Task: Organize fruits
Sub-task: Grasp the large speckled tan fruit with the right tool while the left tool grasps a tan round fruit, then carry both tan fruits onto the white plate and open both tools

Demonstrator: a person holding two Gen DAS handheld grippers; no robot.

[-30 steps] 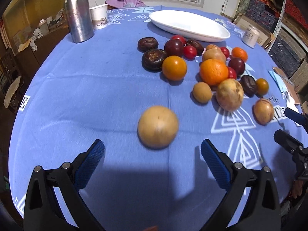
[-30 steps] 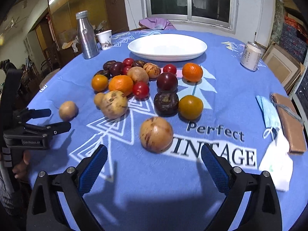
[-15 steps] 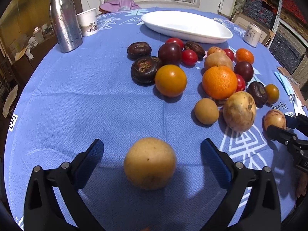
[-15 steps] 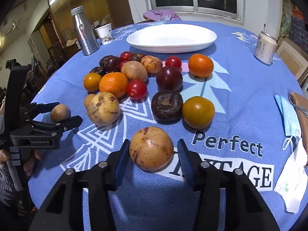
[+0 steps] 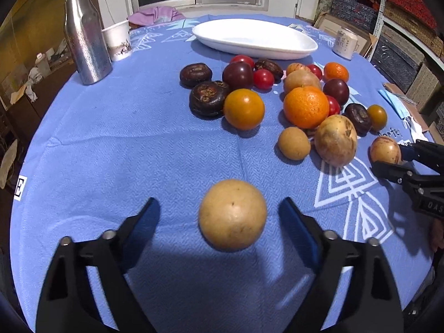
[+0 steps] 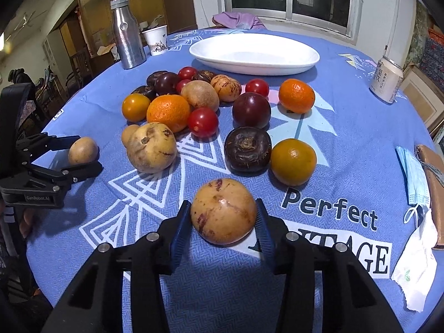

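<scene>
At the far left of the table, a steel bottle [image 5: 86, 33] and a paper cup [image 5: 116, 40] are seen, well apart from the fruit. Nearer the front, the left gripper [image 5: 219, 216] is held with its jaws wide apart, and a round tan fruit [image 5: 232, 214] is framed between them; a clear gap is left on each side, so nothing is clamped yet. If these jaws are shut off-centre, the smooth ball could be nudged and sent rolling across the blue tablecloth [image 5: 125, 152], possibly towards the table edge.

Further right, the main heap is spread: dark wrinkled fruits [image 5: 208, 98], an orange [image 5: 305, 106], red tomatoes [image 5: 263, 79] and a blotched yellow-brown fruit [image 5: 335, 140]. Beyond the heap, the white oval dish [image 5: 255, 38] is seen with nothing in it; it is judged to be the likely destination.

To the right, the right gripper [image 6: 222, 226] is closed down onto a speckled tan fruit [image 6: 223, 211], with both blue pads [image 6: 179, 227] apparently touching its sides. The fruit is gripped near the finger ends, so it may slip out when lifted, and too hard a squeeze may bruise it. In carrying it over the heap, neighbouring fruits [image 6: 247, 152] could be knocked and scattered. A drinks can [image 6: 385, 80] and a face mask [image 6: 413, 174] are left at the right edge.
</scene>
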